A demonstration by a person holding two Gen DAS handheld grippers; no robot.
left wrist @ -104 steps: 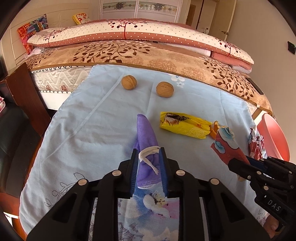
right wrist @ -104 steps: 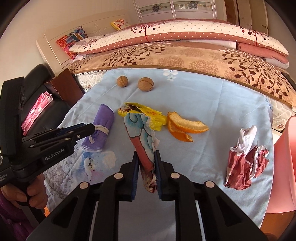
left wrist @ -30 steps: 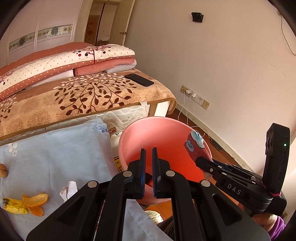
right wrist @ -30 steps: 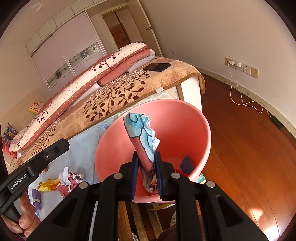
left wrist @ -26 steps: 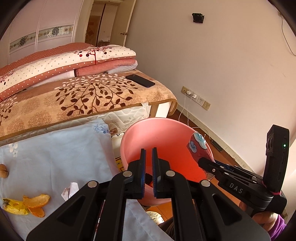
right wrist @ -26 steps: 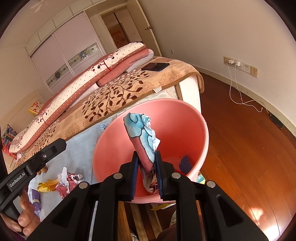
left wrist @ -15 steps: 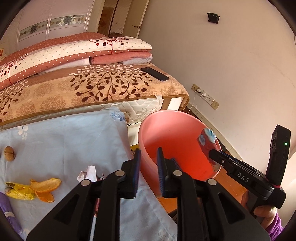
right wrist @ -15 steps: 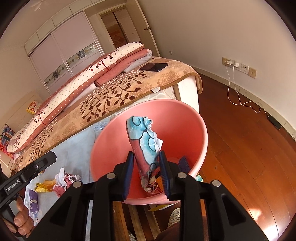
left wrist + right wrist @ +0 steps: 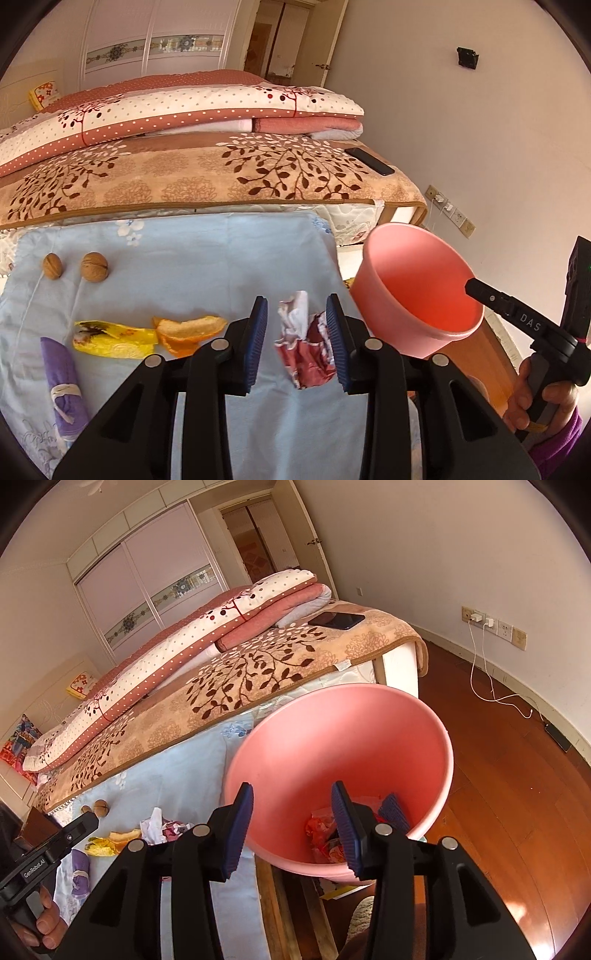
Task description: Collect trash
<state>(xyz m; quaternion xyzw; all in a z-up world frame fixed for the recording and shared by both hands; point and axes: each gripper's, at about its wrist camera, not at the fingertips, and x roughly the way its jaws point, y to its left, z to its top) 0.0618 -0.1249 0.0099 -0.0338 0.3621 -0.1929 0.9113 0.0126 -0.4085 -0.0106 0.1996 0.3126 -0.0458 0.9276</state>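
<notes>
My left gripper (image 9: 295,308) hangs over the light blue cloth (image 9: 207,258), its jaws opening. A crumpled red-and-white paper (image 9: 301,345) lies on the cloth and shows between the fingers; the pads do not press on it. To its left lie an orange peel (image 9: 188,328), a yellow wrapper (image 9: 114,338), a purple roll (image 9: 62,373) and two walnuts (image 9: 95,271). My right gripper (image 9: 291,790) is held over the pink bin (image 9: 369,731), jaws opening, with nothing between them. Red and orange trash (image 9: 325,834) and a blue piece (image 9: 395,808) lie at the bin's bottom.
The bin (image 9: 417,291) stands just off the cloth's right edge, above a wooden floor (image 9: 517,775). Behind the cloth is a bed with a brown leaf blanket (image 9: 184,177), folded quilts and a black phone (image 9: 369,161). A hand (image 9: 44,923) holds the left gripper.
The right gripper opened and the flowered wrapper dropped from its fingers. The left gripper opened and swung left from the bin to over the crumpled paper on the cloth.
</notes>
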